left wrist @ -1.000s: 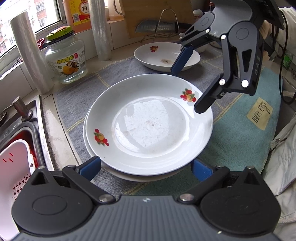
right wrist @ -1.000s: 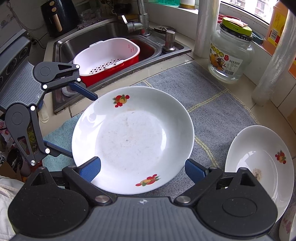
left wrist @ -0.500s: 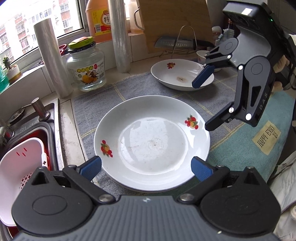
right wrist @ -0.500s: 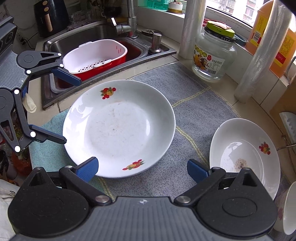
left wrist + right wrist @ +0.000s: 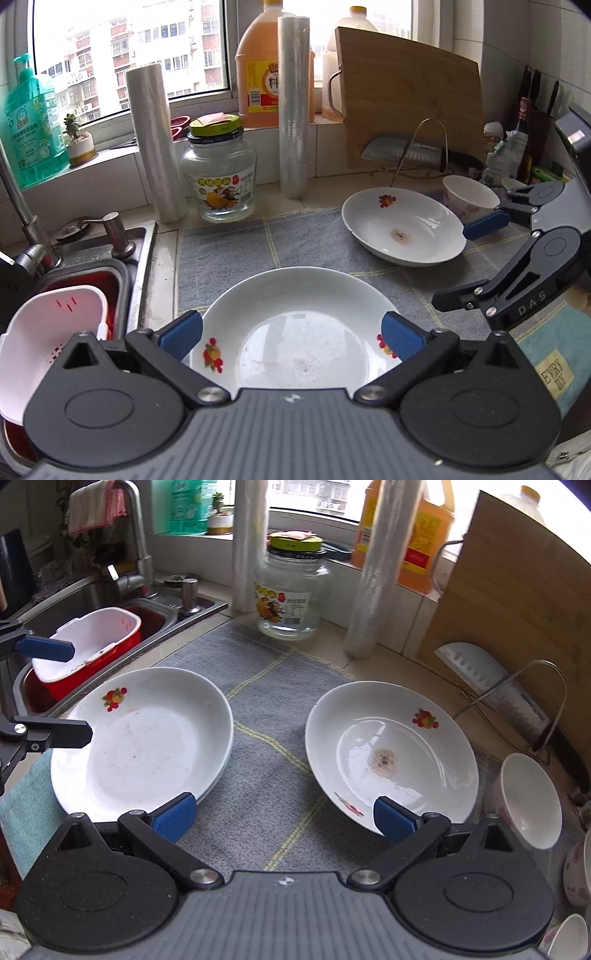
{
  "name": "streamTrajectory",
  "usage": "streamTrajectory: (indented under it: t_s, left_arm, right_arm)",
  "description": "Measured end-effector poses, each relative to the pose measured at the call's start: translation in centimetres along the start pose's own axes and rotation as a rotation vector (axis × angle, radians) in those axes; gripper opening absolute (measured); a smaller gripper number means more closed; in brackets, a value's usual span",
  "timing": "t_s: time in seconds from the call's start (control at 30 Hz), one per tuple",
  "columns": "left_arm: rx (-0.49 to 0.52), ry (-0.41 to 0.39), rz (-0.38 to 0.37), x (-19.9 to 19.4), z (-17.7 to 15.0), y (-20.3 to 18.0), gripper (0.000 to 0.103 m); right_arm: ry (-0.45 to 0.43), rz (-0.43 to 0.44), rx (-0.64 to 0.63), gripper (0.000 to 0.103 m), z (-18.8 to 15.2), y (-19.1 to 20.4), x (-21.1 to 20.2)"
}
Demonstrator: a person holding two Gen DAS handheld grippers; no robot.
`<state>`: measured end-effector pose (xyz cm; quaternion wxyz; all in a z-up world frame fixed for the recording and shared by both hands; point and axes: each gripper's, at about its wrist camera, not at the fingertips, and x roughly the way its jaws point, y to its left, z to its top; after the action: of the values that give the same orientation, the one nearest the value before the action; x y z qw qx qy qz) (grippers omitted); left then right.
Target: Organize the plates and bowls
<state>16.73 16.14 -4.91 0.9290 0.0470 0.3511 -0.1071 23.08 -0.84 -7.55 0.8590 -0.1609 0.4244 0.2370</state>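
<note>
A stack of white fruit-print plates [image 5: 295, 317] [image 5: 144, 738] lies on the grey mat. A second white plate [image 5: 402, 232] [image 5: 391, 753] with a brown stain lies to its right. A white floral bowl [image 5: 469, 195] [image 5: 532, 797] stands beyond it. My left gripper [image 5: 291, 334] is open and empty, above the near edge of the stack; it shows at the left of the right wrist view [image 5: 55, 690]. My right gripper [image 5: 284, 818] is open and empty, above the mat between the plates; it shows at the right of the left wrist view [image 5: 465, 262].
A glass jar [image 5: 219, 173] and two film rolls [image 5: 293, 110] stand at the back. A sink with a white-and-red colander [image 5: 48, 332] is on the left. A cutting board [image 5: 410, 99], a cleaver on a rack [image 5: 495, 690] and more cups [image 5: 580, 867] are on the right.
Both grippers have pulled back and up from the plate stack. The right gripper has swung right toward the stained plate. Both stay open and empty.
</note>
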Motion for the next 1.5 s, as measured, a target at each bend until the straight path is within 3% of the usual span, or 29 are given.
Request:
streamTrajectory:
  t_s: [0.13, 0.33, 0.7, 1.1, 1.5]
  left_arm:
    - [0.039, 0.008, -0.050, 1.1, 0.8, -1.2, 0.102]
    - [0.064, 0.039, -0.055, 2.8, 2.3, -4.1, 0.102]
    - [0.137, 0.181, -0.087, 8.4, 7.5, -7.8, 0.102]
    - [0.093, 0.261, -0.193, 18.5, 13.6, -8.1, 0.102]
    - [0.077, 0.383, -0.262, 26.6, 15.5, -8.8, 0.102]
  right_arm:
    - [-0.008, -0.057, 0.054, 0.103, -1.1, -1.7, -0.7]
    - [0.013, -0.095, 0.035, 0.103, -2.7, -4.3, 0.2]
    - [0.015, -0.019, 0.095, 0.103, -4.6, -9.7, 4.6]
    - [-0.034, 0.017, 0.080, 0.103, -4.9, -10.8, 6.2]
    - [-0.079, -0.009, 0.105, 0.103, -5.7, -10.5, 5.9]
